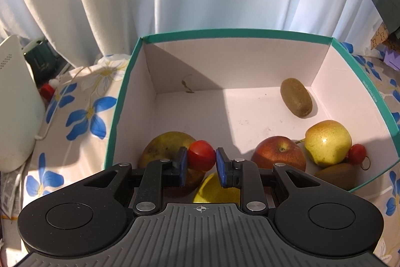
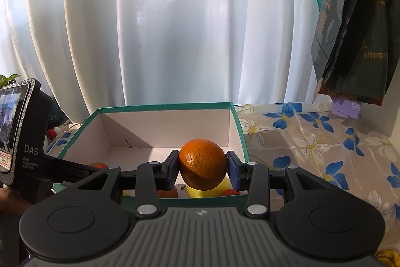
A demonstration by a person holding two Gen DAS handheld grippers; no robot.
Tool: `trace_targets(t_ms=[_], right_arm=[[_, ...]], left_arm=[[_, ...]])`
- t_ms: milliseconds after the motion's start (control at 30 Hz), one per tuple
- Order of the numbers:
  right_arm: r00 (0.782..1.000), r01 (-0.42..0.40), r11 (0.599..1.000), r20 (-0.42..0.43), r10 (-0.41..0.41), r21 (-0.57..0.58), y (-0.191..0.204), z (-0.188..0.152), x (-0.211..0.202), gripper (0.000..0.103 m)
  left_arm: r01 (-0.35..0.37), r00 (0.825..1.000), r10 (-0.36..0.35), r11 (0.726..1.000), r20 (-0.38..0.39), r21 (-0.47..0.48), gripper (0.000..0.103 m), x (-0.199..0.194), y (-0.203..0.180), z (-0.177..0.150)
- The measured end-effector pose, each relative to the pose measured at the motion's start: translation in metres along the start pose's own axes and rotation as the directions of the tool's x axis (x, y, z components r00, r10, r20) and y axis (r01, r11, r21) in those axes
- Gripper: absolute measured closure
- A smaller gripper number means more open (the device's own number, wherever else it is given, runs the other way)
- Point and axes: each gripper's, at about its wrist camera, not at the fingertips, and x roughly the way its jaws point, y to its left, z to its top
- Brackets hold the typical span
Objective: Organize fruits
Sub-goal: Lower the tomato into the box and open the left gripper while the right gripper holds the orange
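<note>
A teal-rimmed cardboard box (image 1: 122, 91) holds fruit. My left gripper (image 1: 201, 162) is shut on a red cherry tomato (image 1: 201, 159) over the box's near left part, above a brownish pear (image 1: 165, 145) and a yellow fruit (image 1: 212, 190). In the box also lie a red apple (image 1: 278, 154), a yellow pear (image 1: 328, 142), a second cherry tomato (image 1: 357, 154) and two kiwis (image 1: 296, 97) (image 1: 337, 175). My right gripper (image 2: 203, 167) is shut on an orange (image 2: 203, 164) at the box's (image 2: 240, 126) near edge.
A flowered tablecloth (image 2: 312, 147) covers the table around the box. White curtains (image 2: 175, 29) hang behind. A white appliance (image 1: 17, 104) and a green mug (image 1: 41, 56) stand left of the box. Dark bags (image 2: 355, 24) hang at the right. The left gripper's body (image 2: 27, 131) shows in the right wrist view.
</note>
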Motion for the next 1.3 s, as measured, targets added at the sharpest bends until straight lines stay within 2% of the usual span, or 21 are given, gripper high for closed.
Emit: trace_targets(t_ms=[467,833,933,1000,1033,1100,1300], right_arm=[[1.000,-0.005,1.000,-0.006,0.005,-0.008,-0.002,-0.001,0.002,0.064],[1.000,0.005,1.000,-0.014,-0.005,-0.005,-0.002,-0.001,0.003,0.064],[1.000,0.006,1.000,-0.018,-0.006,-0.006,-0.001,-0.001,0.004,0.064],[1.000,0.009,1.000,-0.022,-0.009,-0.005,-0.001,-0.001,0.005,0.064],[1.000,0.010,1.000,-0.023,-0.010,-0.005,-0.001,-0.001,0.006,0.064],[1.000,0.014,1.000,-0.028,-0.014,-0.004,-0.001,-0.002,0.008,0.063],[0.999,0.014,1.000,-0.052,-0.014,-0.005,-0.001,-0.005,0.019,0.063]], left_arm=[[0.073,0.997,-0.073,0.997,-0.019,0.015,0.074,0.007,-0.006,0.001],[0.099,0.994,-0.099,0.995,-0.041,0.010,0.073,0.012,-0.008,0.000],[0.118,0.993,-0.118,0.993,-0.027,-0.009,0.057,0.003,-0.005,0.000],[0.101,0.995,-0.101,0.995,0.003,-0.017,0.039,-0.010,-0.002,0.000],[0.096,0.995,-0.095,0.995,0.020,-0.025,0.036,-0.017,0.000,0.000],[0.084,0.996,-0.082,0.995,0.042,-0.050,0.021,-0.031,0.006,-0.001],[0.055,0.997,-0.050,0.993,0.055,-0.104,0.013,-0.063,0.021,-0.012]])
